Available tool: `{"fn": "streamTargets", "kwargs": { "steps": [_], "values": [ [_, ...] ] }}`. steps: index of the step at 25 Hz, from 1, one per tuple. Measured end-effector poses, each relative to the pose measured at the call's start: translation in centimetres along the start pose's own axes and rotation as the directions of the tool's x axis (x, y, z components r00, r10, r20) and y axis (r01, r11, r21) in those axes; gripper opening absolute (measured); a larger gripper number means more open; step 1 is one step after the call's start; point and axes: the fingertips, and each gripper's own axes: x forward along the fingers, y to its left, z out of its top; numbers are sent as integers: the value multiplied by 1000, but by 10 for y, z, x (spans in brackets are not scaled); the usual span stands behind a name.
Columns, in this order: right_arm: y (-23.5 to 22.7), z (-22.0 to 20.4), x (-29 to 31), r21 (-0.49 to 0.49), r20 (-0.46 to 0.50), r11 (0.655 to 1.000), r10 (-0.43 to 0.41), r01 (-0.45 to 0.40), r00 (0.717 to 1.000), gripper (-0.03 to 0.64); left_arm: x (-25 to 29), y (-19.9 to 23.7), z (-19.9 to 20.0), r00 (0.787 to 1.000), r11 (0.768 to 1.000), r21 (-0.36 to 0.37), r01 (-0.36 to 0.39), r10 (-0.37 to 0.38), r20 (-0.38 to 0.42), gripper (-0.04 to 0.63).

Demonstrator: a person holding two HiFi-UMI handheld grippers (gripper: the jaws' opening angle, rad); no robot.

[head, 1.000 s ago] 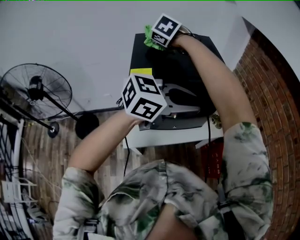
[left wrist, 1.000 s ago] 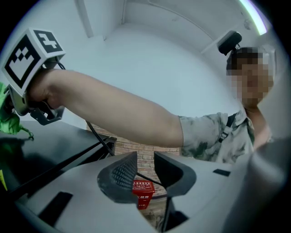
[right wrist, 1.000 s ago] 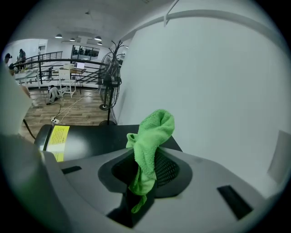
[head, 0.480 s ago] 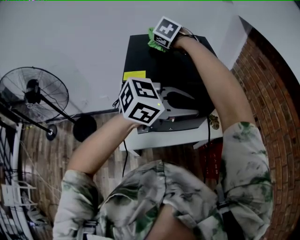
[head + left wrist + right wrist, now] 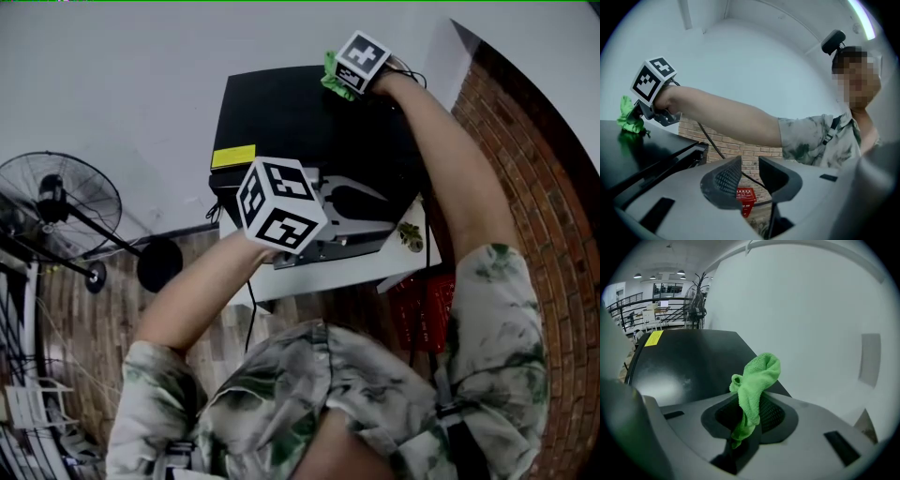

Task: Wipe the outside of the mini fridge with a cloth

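Pinches a bright green terry cloth (image 5: 757,376) in the jaws of the right gripper (image 5: 747,416), clamped on its middle, with a crumpled fold above them and a thin tail below. Holds that cloth at the far right corner of the top of the glossy black mini fridge (image 5: 281,112), arm stretched out across the lid. Appears in the head view as a green tuft just beside the marker cube. Hard to tell whether pressed onto the top or just above it. Carries the left gripper (image 5: 750,176) over the near right edge of the same top, jaws a little apart with nothing between them. Through that gap, only a red plastic crate (image 5: 745,199) and a brick wall (image 5: 544,169) far behind. At the near left corner of the fridge top, a yellow rectangular label (image 5: 232,156). Under the fridge, a low white surface (image 5: 281,279). Well off to the left, a black pedestal fan (image 5: 56,202).
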Motion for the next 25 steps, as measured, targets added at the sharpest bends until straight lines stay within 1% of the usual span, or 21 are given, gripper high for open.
{"fn": "streamTargets", "kwargs": {
  "steps": [7,21,23,25],
  "values": [
    [-25,-40,-13,20,-14,1000,-16,17,1000,103,28,6,2,1000,1000,-3,-1,1,-6,125],
    [-67,-94,-31,73,-14,995,-72,73,997,103,62,12,4,999,999,-22,-39,39,-4,125],
    [-71,-100,-34,80,-3,994,-77,77,997,103,69,11,3,999,999,-22,-40,40,-4,126],
    [-75,-103,-41,93,32,993,-78,74,996,103,75,11,3,999,999,-25,-41,41,-1,125]
  ]
}}
